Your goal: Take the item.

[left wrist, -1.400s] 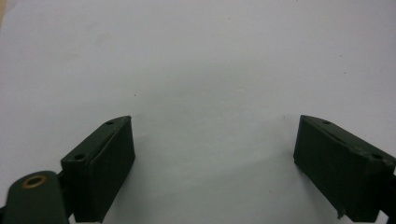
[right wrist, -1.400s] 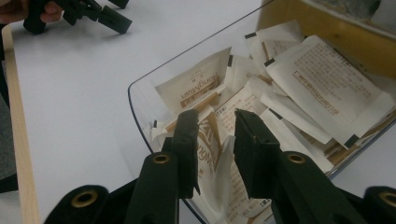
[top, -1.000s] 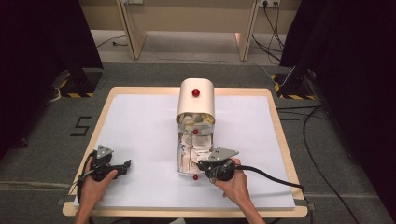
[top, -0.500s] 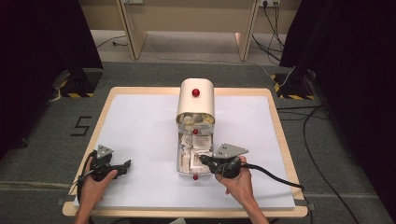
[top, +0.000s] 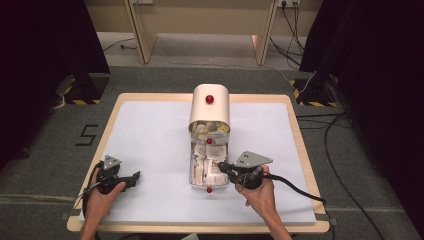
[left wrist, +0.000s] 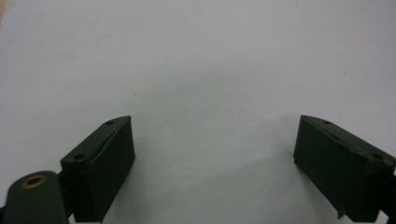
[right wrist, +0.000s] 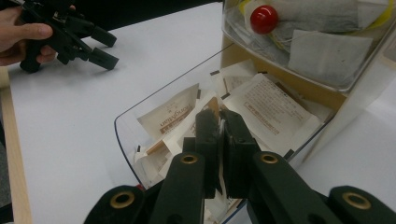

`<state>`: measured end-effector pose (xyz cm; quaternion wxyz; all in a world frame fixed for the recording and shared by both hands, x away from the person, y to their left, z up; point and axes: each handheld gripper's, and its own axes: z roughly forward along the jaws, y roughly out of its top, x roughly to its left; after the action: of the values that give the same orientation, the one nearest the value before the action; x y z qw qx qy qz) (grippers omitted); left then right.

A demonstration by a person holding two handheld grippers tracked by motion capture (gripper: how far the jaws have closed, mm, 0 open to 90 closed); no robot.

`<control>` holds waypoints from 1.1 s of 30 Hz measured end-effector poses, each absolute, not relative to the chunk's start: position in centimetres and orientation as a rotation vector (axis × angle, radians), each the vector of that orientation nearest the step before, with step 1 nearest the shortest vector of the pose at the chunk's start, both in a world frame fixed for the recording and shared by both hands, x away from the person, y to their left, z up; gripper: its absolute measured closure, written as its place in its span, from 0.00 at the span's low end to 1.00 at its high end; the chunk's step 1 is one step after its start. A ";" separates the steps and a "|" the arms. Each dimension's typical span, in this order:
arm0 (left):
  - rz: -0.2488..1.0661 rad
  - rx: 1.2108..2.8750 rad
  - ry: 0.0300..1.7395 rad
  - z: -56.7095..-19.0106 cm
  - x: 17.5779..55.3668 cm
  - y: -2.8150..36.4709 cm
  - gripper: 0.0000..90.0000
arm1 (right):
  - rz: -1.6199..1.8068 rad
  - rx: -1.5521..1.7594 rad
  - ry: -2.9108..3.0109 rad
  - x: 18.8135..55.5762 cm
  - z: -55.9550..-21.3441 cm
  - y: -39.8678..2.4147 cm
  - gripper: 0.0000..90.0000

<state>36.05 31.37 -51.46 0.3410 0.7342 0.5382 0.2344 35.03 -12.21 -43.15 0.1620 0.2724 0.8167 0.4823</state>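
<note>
Right claw (right wrist: 219,122) is clamped shut, jaws together on the edge of a sachet (right wrist: 213,105), and that grip hasn't budged in the last second. What has changed is the height. From above, the claw has come up a touch and drifted toward 3 o'clock, off the drawer's (top: 192,170) front corner where it was dug in a moment ago. So the pinch is made and the pull-out has begun!

The sachet is not free yet. It sits just over the pile inside the clear drawer, and a thin white strip shows between the jaws in the right gripper view. How much of it is caught I can't tell, since the jaws hide the rest. The loose neighbours lie flat below, and none looks to be riding up with it.

The drawer stands pulled out at 6 o'clock from the box (top: 210,107), same as before. The box hasn't shifted either.

Over at 9 o'clock from the drawer, the left claw (left wrist: 212,140) has stayed parked on the table (top: 150,130). Its jaws are wide apart with nothing but white sheet between them.

My read: one sachet picked and the lift under way. Next it should keep rising until the sachet clears the drawer wall. The risk is a thin edge slipping out, or a second sachet dragging along.
</note>
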 end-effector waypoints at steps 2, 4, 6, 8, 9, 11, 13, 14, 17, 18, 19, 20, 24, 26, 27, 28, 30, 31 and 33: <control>0.609 1.908 1.401 -51.5 36.1 31.4 0.13 | 1.379 0.784 2.322 35.1 -43.1 -12.5 0.96; 0.609 1.907 1.401 -51.5 36.1 31.4 0.13 | 1.381 0.781 2.317 35.1 -42.9 -12.6 0.96; 0.609 1.907 1.401 -51.5 36.1 31.4 0.13 | 1.385 0.780 2.310 35.1 -42.7 -12.8 0.96; 0.609 1.907 1.401 -51.5 36.1 31.4 0.13 | 1.383 0.777 2.306 35.1 -42.6 -12.9 0.96; 0.609 1.907 1.401 -51.5 36.1 31.4 0.13 | 1.383 0.776 2.303 35.1 -42.5 -13.0 0.96; 0.609 1.907 1.401 -51.5 36.1 31.4 0.13 | 1.381 0.774 2.301 35.1 -42.4 -13.1 0.96; 0.609 1.907 1.401 -51.5 36.1 31.4 0.13 | 1.378 0.773 2.294 35.1 -42.3 -13.2 0.96; 0.609 1.907 1.401 -51.5 36.1 31.4 0.13 | 1.378 0.775 2.289 35.1 -42.2 -13.4 0.96; 0.609 1.907 1.401 -51.5 36.1 31.4 0.13 | 1.379 0.780 2.278 35.1 -42.1 -13.7 0.96; 0.609 1.907 1.401 -51.5 36.1 31.4 0.13 | 1.379 0.787 2.274 35.1 -42.1 -13.8 0.96; 0.609 1.907 1.401 -51.5 36.1 31.4 0.13 | 1.381 0.787 2.271 35.2 -42.1 -13.9 0.96; 0.609 1.907 1.401 -51.5 36.1 31.4 0.13 | 1.381 0.787 2.271 35.2 -42.1 -13.9 0.96; 0.608 1.902 1.402 -51.5 36.1 31.4 0.13 | 1.379 0.808 2.252 35.3 -42.0 -14.6 0.96; 0.608 1.902 1.402 -51.5 36.1 31.4 0.13 | 1.382 0.812 2.247 35.4 -42.0 -14.8 0.96; 0.608 1.902 1.402 -51.5 36.1 31.4 0.13 | 1.382 0.816 2.246 35.4 -42.0 -14.9 0.96; 0.608 1.902 1.402 -51.5 36.1 31.4 0.13 | 1.385 0.820 2.240 35.4 -41.9 -15.1 0.96; 0.608 1.902 1.401 -51.5 36.1 31.4 0.13 | 1.385 0.820 2.237 35.4 -41.8 -15.3 0.96; 0.608 1.901 1.401 -51.5 36.1 31.4 0.13 | 1.386 0.820 2.234 35.3 -41.7 -15.3 0.96; 0.608 1.901 1.401 -51.5 36.1 31.4 0.13 | 1.389 0.821 2.232 35.3 -41.7 -15.4 0.96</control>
<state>36.06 31.36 -51.49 0.3442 0.7319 0.5395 0.2340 35.33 -15.36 -41.69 0.1927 0.2927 0.7952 0.4948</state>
